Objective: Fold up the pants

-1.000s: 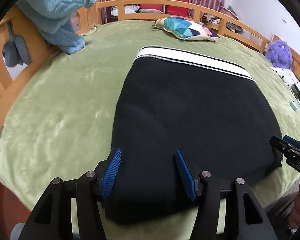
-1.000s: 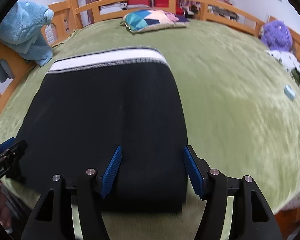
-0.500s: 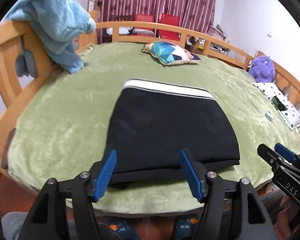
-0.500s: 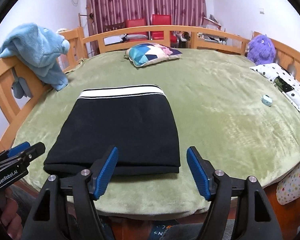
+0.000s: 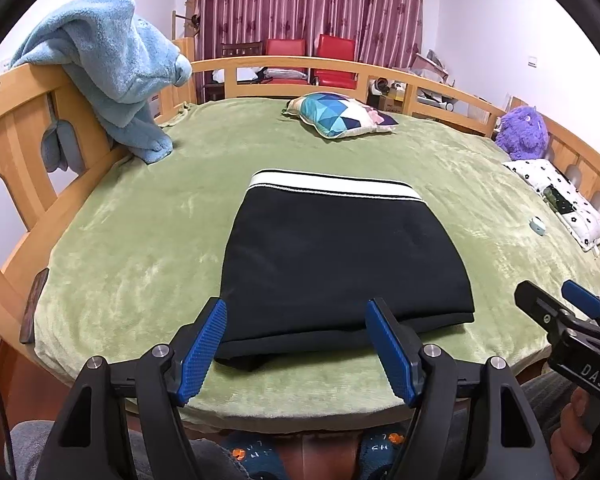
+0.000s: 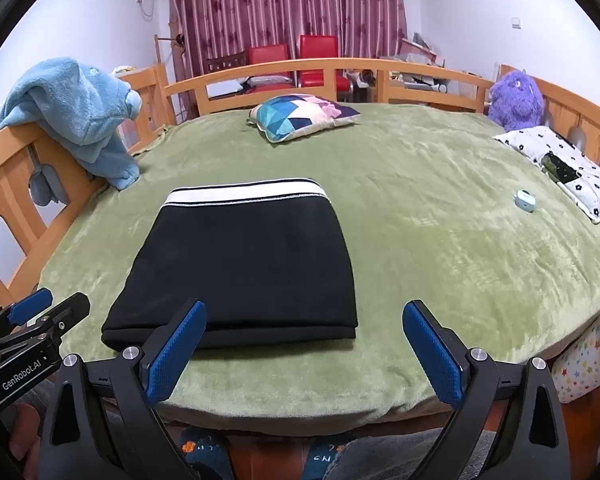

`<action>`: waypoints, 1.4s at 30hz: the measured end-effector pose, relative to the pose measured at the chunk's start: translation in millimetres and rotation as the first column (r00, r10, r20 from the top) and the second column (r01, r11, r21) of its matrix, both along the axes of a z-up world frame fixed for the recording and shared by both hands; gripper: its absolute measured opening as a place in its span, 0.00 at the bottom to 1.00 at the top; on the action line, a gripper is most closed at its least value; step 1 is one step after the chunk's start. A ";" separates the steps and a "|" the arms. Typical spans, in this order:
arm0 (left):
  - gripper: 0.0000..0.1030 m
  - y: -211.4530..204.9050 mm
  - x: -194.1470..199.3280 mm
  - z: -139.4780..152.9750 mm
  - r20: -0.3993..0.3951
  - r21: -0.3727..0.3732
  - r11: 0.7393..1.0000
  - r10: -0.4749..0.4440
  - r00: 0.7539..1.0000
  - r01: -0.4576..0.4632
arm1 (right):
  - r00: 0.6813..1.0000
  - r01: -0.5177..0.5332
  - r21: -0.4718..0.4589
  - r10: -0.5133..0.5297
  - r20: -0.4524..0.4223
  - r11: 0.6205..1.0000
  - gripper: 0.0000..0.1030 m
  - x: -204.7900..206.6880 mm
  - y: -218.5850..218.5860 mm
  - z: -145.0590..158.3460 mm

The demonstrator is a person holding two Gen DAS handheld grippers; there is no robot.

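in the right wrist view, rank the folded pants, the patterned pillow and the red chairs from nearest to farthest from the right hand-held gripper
1. Folded pants, just ahead of the right hand-held gripper, left.
2. Patterned pillow, far end of the bed.
3. Red chairs, behind the rail.

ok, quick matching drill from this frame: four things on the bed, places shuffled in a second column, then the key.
1 pants
2 blue towel
3 cushion
4 purple toy

A far right corner by the rail
B near edge, folded flat
C draped over the left rail
D far middle of the bed

Pairs: 1-B, 2-C, 3-D, 4-A
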State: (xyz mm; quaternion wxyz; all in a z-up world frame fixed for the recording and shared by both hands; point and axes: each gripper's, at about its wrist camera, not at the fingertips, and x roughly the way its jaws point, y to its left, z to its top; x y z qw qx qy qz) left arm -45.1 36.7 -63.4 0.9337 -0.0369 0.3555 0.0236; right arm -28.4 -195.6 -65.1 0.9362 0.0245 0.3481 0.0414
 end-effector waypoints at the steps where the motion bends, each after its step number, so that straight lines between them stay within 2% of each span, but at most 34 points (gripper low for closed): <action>1: 0.68 -1.9 -1.0 0.5 0.004 0.001 1.000 -0.002 1.000 0.002 | 1.000 0.000 0.000 0.000 0.001 1.000 0.95 -0.1 -0.3 0.4; 42: 0.69 0.8 -9.8 5.6 0.021 -0.036 0.999 -0.007 1.000 0.008 | 1.000 -0.006 -0.006 0.006 -0.001 1.000 0.95 -7.5 10.1 4.5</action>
